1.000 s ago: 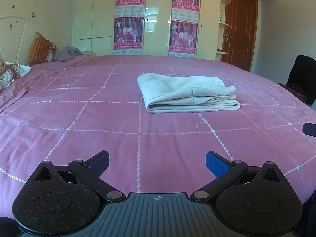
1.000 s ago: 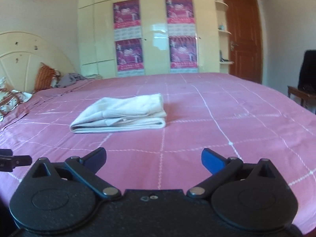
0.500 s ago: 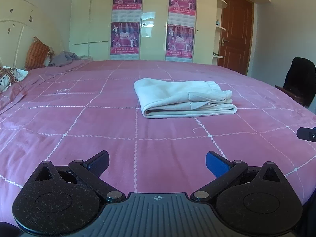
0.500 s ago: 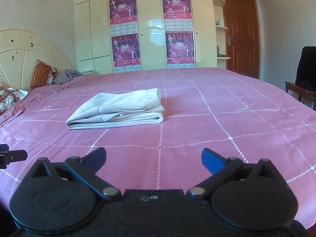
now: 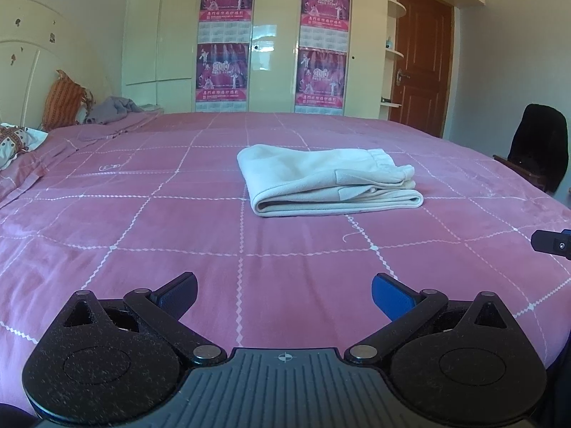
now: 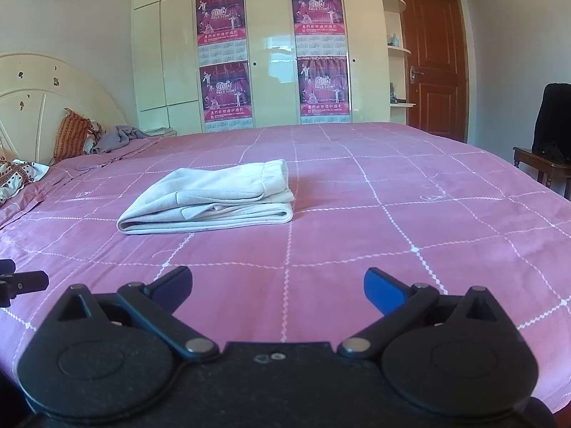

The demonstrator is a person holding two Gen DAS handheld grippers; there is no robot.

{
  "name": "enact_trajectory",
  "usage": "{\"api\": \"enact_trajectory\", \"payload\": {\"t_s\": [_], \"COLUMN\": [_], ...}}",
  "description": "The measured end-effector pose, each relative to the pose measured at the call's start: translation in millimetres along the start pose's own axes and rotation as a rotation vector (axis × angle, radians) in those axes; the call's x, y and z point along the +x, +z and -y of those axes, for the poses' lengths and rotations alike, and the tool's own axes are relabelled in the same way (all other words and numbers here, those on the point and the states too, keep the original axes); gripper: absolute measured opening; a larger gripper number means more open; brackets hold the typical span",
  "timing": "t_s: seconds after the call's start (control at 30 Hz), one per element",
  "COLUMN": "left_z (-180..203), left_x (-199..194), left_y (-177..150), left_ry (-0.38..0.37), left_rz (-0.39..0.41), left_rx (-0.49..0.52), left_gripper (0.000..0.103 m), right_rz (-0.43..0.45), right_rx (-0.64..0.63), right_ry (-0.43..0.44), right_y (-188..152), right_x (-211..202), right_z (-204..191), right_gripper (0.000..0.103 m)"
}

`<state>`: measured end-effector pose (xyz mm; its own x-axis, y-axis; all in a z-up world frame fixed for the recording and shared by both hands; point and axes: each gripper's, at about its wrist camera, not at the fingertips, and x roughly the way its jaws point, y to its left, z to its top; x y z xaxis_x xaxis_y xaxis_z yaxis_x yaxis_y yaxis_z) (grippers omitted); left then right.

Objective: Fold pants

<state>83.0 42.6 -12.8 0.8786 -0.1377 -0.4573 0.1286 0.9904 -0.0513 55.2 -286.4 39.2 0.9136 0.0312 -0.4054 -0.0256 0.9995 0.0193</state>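
Pink quilted bed cover with white stitched grid (image 5: 178, 235) (image 6: 410, 221) fills both views, spread over the bed.

Cream glossy wardrobe with magenta posters (image 5: 274, 42) (image 6: 271, 57) at 12 o'clock behind the bed; brown wooden door (image 5: 421, 67) (image 6: 433, 60) at 1 o'clock.

Curved cream headboard (image 5: 18, 82) (image 6: 39, 107) at 10 o'clock, orange striped cushion (image 5: 62, 105) (image 6: 73, 133) leaning against it.

Cream-white folded pants (image 5: 328, 182) (image 6: 210, 199) lie flat on the bed cover in a compact stack of layers, elastic waistband on top toward the right end. From the left wrist view: 12 to 1 o'clock, well ahead of the left claw (image 5: 284, 289), apart from it. From the right wrist view: 11 o'clock, well ahead of the right claw (image 6: 277, 283), apart from it.

Left claw: fingers spread wide, nothing between them, low over the near part of the bed cover. Right claw: the same, fingers spread wide, holding nothing.

Right claw's dark tip (image 5: 551, 244) shows at 3 o'clock in the left view; left claw's tip (image 6: 21, 281) at 9 o'clock in the right view.
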Motion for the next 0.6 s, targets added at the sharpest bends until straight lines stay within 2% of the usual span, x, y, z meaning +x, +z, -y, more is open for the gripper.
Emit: {"api": "enact_trajectory", "payload": {"t_s": [0.6], "left_z": [1.9], "left_x": [-2.7], "left_y": [-0.6], "left_ry": [-0.006], "left_rz": [0.013], "left_rx": [0.004], "left_gripper": [0.103], "right_rz": [0.008], "right_rx": [0.002], "right_ry": [-0.01], "right_y": [-0.4], "right_x": [-0.5], "right_z": [-1.9], "right_gripper": [0.103]}}
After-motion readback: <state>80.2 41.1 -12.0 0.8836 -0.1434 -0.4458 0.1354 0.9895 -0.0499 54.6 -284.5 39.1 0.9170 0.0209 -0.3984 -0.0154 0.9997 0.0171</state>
